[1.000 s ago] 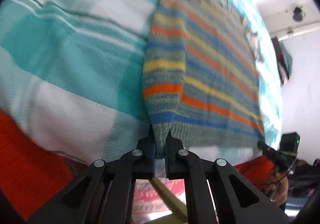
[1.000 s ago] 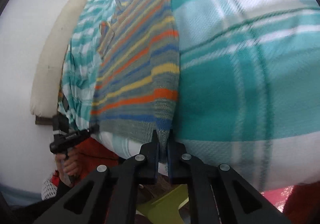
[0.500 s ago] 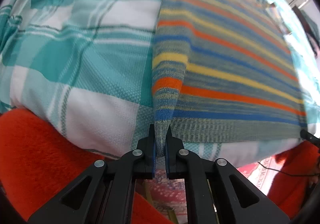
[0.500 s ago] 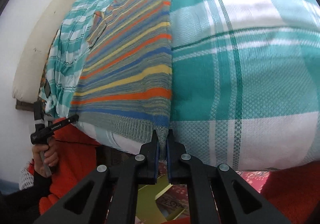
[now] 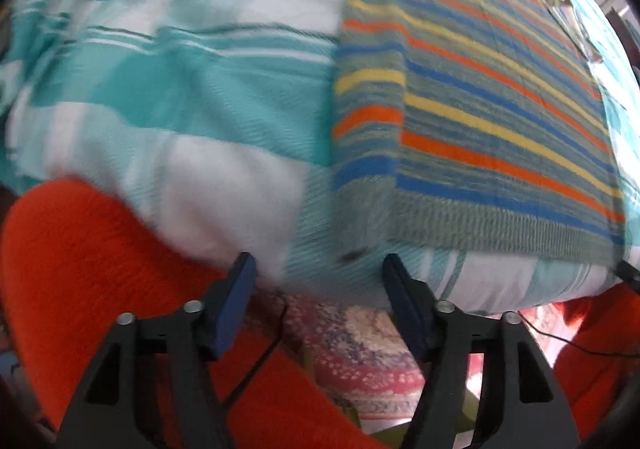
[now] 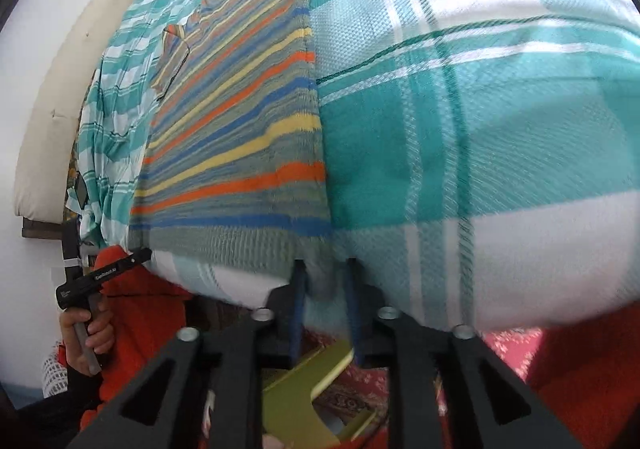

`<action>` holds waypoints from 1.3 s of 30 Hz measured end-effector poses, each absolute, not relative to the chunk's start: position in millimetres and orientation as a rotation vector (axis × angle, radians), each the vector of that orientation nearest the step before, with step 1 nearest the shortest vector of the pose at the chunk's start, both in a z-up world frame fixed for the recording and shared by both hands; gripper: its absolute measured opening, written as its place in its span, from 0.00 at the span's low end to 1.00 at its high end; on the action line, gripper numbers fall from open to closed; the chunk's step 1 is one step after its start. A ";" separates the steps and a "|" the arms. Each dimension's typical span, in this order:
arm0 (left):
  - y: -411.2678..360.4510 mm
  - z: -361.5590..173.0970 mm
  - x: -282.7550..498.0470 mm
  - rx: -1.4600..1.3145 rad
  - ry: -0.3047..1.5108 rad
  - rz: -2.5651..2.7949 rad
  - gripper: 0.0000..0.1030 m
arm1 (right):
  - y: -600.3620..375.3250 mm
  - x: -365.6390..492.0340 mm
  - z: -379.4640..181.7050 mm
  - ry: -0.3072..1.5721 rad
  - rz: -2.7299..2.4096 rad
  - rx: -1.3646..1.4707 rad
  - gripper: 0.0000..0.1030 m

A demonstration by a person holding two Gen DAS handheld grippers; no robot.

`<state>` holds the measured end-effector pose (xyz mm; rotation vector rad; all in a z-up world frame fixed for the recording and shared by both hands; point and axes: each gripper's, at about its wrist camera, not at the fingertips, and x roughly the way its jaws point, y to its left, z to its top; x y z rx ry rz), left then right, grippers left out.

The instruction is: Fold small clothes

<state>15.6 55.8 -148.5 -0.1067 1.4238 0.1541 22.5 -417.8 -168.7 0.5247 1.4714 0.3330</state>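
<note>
Change: both claws, clamped on the hem before, now stand apart.
Left gripper [image 5: 316,269]: wide, empty.
Right gripper [image 6: 324,277]: slightly parted, hem between.
Sweater [image 5: 480,109]: flat at the bed [image 6: 480,129] front edge.
Handling: soft, light knit; pinch hem corners.

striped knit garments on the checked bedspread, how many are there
1. The striped knit sweater lies flat on the teal-and-white checked bedspread, its ribbed hem at the near edge. More could be out of view.
</note>
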 end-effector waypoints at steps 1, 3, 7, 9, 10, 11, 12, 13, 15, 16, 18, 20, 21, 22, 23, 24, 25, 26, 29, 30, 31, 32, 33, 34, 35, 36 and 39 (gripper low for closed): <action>59.3 -135.6 9.2 -0.111 1.374 0.177 0.67 | -422.4 21.7 -158.3 1.469 0.322 0.491 0.40; 66.4 -111.1 1.2 -0.126 1.270 0.230 0.71 | -434.9 24.4 -132.1 1.422 0.276 0.360 0.51; 71.3 -73.9 11.4 -0.148 1.064 0.300 0.75 | -443.8 68.2 -78.7 1.263 0.178 0.007 0.51; 65.9 -69.9 25.9 -0.170 1.008 0.329 0.75 | -436.7 103.4 -62.9 1.182 0.208 -0.044 0.51; 72.6 -70.6 34.3 -0.188 0.991 0.334 0.75 | -426.0 128.2 -56.8 1.119 0.240 -0.081 0.51; 72.2 -73.7 40.5 -0.206 0.981 0.340 0.75 | -417.3 142.2 -55.2 1.086 0.256 -0.106 0.51; 70.4 -78.0 42.5 -0.219 0.973 0.346 0.75 | -405.8 161.2 -57.1 1.057 0.278 -0.134 0.51; 69.7 -79.6 41.7 -0.220 0.968 0.349 0.75 | -392.6 182.3 -63.5 1.042 0.297 -0.158 0.51; 67.4 -85.3 37.9 -0.191 0.963 0.366 0.75 | -367.9 218.7 -82.3 1.032 0.319 -0.196 0.51; 68.7 -89.1 40.1 -0.174 0.963 0.376 0.75 | -354.2 238.3 -96.2 1.035 0.330 -0.219 0.51; 71.8 -94.4 35.0 -0.139 0.970 0.398 0.75 | -335.1 267.1 -120.8 1.045 0.339 -0.255 0.51; 76.5 -101.9 32.9 -0.113 0.994 0.431 0.75 | -320.1 292.0 -153.1 1.074 0.318 -0.323 0.51; 78.8 -106.3 33.8 -0.108 1.009 0.447 0.75 | -316.1 303.7 -172.0 1.091 0.307 -0.347 0.51; 80.3 -108.4 34.4 -0.111 1.019 0.454 0.75 | -317.3 310.2 -182.3 1.105 0.297 -0.353 0.50; 83.6 -111.6 37.0 -0.126 1.036 0.464 0.75 | -322.7 317.1 -192.3 1.114 0.286 -0.335 0.47; 84.9 -113.0 38.7 -0.135 1.044 0.468 0.75 | -330.5 320.2 -194.2 1.111 0.280 -0.297 0.20; 85.6 -114.1 40.6 -0.143 1.050 0.473 0.75 | -345.5 324.2 -191.0 1.104 0.238 -0.247 0.03; 85.7 -114.4 41.4 -0.144 1.050 0.475 0.75 | -369.2 325.9 -180.9 1.081 0.197 -0.150 0.03; 84.0 -114.6 42.7 -0.139 1.054 0.475 0.75 | -454.2 316.0 -146.8 0.999 0.086 0.113 0.03; 83.5 -114.9 42.4 -0.142 1.056 0.472 0.75 | -487.9 309.1 -138.2 0.975 0.042 0.194 0.03; 82.8 -115.1 42.2 -0.146 1.060 0.470 0.75 | -524.7 300.4 -132.0 0.958 -0.008 0.281 0.03; 81.2 -115.8 42.0 -0.147 1.066 0.469 0.75 | -559.0 292.6 -130.9 0.955 -0.051 0.360 0.03; 79.9 -116.2 42.1 -0.146 1.070 0.468 0.75 | -594.4 283.2 -134.7 0.965 -0.097 0.429 0.03; 78.4 -116.5 42.8 -0.144 1.075 0.466 0.75 | -615.6 277.1 -140.4 0.974 -0.118 0.463 0.03; 75.8 -116.8 44.0 -0.140 1.082 0.466 0.75 | -627.2 273.8 -145.5 0.982 -0.121 0.484 0.03; 73.6 -116.5 44.9 -0.137 1.086 0.466 0.75 | -637.7 269.6 -152.6 0.991 -0.119 0.509 0.03; 66.6 -112.5 45.6 -0.127 1.089 0.458 0.75 | -649.2 261.3 -173.6 1.018 -0.108 0.593 0.03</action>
